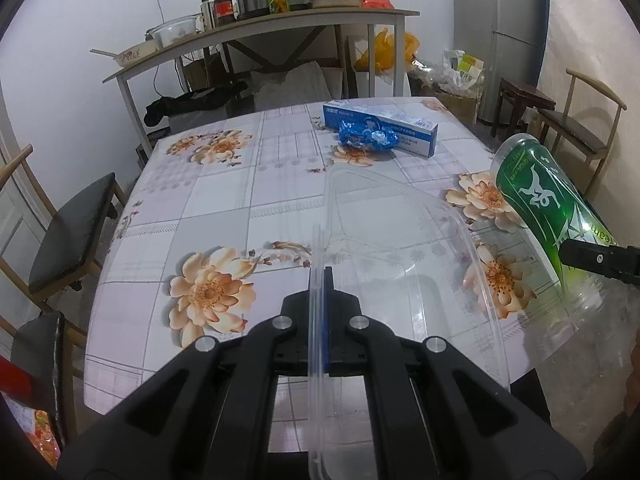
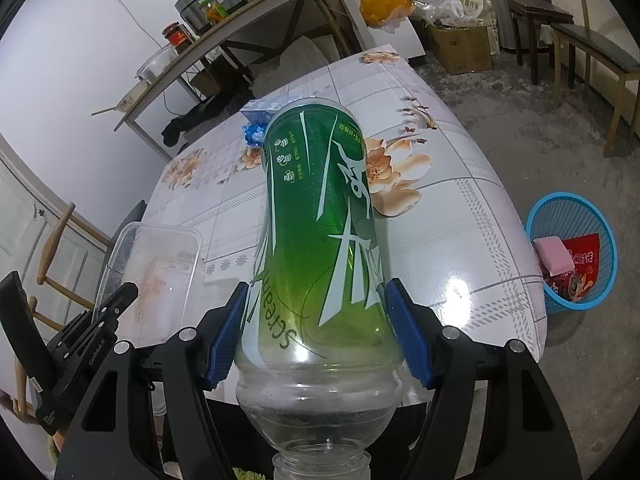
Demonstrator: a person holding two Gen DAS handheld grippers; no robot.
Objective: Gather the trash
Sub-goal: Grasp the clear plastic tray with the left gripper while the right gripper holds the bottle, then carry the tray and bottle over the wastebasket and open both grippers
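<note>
**Both hands loaded: bottle and clear container off the table**

The right hand-held gripper has its blue pads clamped on either side of an empty clear plastic bottle with a green label, jaws wide to span its body. The bottle fills the centre of the right wrist view, neck toward the camera and base pointing away over the floral-patterned table. It looks light and thin-walled, so it would dent under a hard squeeze and its smooth label could slip; the grip sits low on the label, just above the shoulder, where the body is stiffer.

The left hand-held gripper is fully closed, pinching the thin rim of a clear, shallow plastic food container at bottom centre of the left wrist view. The container is flimsy and will likely flex or swing from a single edge hold.

A blue mesh waste basket stands on the floor at the right edge of the right wrist view, already holding some wrappers. A crumpled blue wrapper and a long blue-and-white box remain on the table, upper centre.
</note>
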